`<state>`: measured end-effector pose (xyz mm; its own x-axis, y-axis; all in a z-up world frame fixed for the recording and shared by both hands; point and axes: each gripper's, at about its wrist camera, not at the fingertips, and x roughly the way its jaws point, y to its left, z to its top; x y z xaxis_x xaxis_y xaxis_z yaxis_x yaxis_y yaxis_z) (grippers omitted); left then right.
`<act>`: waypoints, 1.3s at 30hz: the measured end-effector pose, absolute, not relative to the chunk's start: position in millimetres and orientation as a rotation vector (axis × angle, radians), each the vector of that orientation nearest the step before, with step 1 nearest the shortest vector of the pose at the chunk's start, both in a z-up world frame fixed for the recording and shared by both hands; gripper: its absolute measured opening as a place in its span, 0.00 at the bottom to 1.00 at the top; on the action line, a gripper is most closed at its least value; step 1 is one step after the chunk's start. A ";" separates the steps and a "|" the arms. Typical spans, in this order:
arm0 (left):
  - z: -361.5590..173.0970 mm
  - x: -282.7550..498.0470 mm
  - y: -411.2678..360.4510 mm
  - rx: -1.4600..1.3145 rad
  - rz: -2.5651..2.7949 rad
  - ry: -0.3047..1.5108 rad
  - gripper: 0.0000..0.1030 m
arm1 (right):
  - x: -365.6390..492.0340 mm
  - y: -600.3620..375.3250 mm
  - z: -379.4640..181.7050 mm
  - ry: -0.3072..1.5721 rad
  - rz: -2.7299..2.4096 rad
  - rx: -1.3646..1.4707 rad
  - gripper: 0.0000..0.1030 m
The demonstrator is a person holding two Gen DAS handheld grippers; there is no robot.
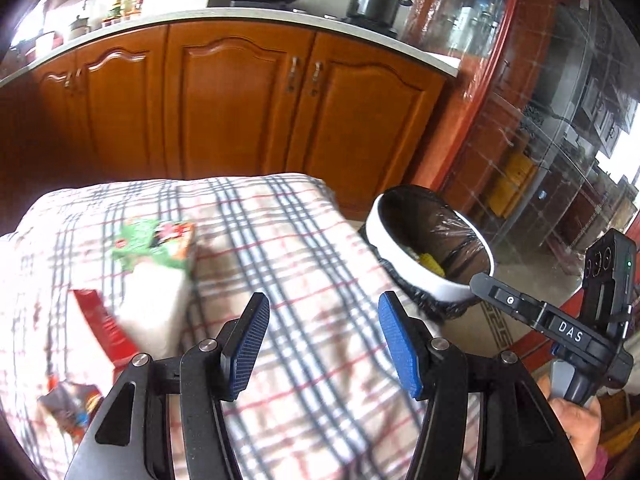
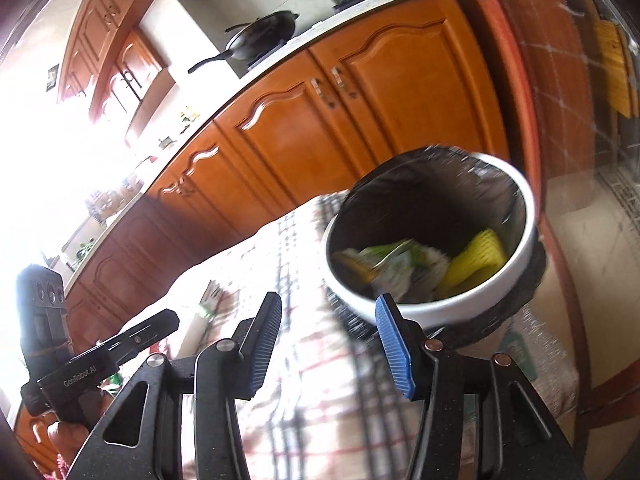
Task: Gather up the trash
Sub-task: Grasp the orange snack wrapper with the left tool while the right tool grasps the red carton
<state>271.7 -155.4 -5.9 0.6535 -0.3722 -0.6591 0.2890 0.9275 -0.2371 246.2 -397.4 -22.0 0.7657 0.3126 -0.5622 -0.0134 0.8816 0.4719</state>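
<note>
Bin [image 2: 516, 264] holds yellow and green wrappers [image 2: 476, 258]; left claw [image 1: 322, 340] and right claw [image 2: 326, 346] gape empty.

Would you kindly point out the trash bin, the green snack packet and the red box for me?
trash bin [image 2: 516, 264]: right wrist view, on its white rim.
green snack packet [image 1: 154, 246]: left wrist view, on its printed face.
red box [image 1: 106, 326]: left wrist view, on its red side.
</note>
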 end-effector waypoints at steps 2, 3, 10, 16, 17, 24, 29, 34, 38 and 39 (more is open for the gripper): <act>-4.9 257.6 -140.3 -0.112 -0.345 0.764 0.55 | 242.8 -385.2 -22.8 0.684 0.198 0.462 0.50; -2.9 251.8 -132.1 -0.112 -0.326 0.759 0.55 | 241.2 -380.5 -23.1 0.684 0.206 0.461 0.50; -1.0 209.3 -71.3 -0.144 -0.203 0.747 0.55 | 235.4 -347.7 -28.4 0.709 0.261 0.447 0.50; -2.6 177.0 -27.7 -0.183 -0.115 0.751 0.58 | 233.8 -320.3 -30.8 0.732 0.312 0.433 0.50; -2.7 173.6 -22.7 -0.186 -0.103 0.752 0.58 | 233.5 -315.5 -31.3 0.736 0.322 0.430 0.50; -11.6 174.2 9.5 -0.227 -0.060 0.788 0.60 | 235.7 -276.8 -31.3 0.766 0.396 0.385 0.50; -25.3 192.0 9.8 -0.216 -0.067 0.819 0.57 | 243.4 -248.9 -32.9 0.795 0.453 0.345 0.50; -46.5 214.6 3.5 -0.201 -0.113 0.862 0.22 | 250.4 -229.0 -34.2 0.813 0.483 0.321 0.50; -56.3 222.3 6.6 -0.209 -0.141 0.875 0.09 | 259.1 -215.0 -33.7 0.822 0.502 0.304 0.50; -56.1 220.8 8.9 -0.216 -0.147 0.869 0.03 | 261.2 -209.7 -32.7 0.821 0.512 0.295 0.50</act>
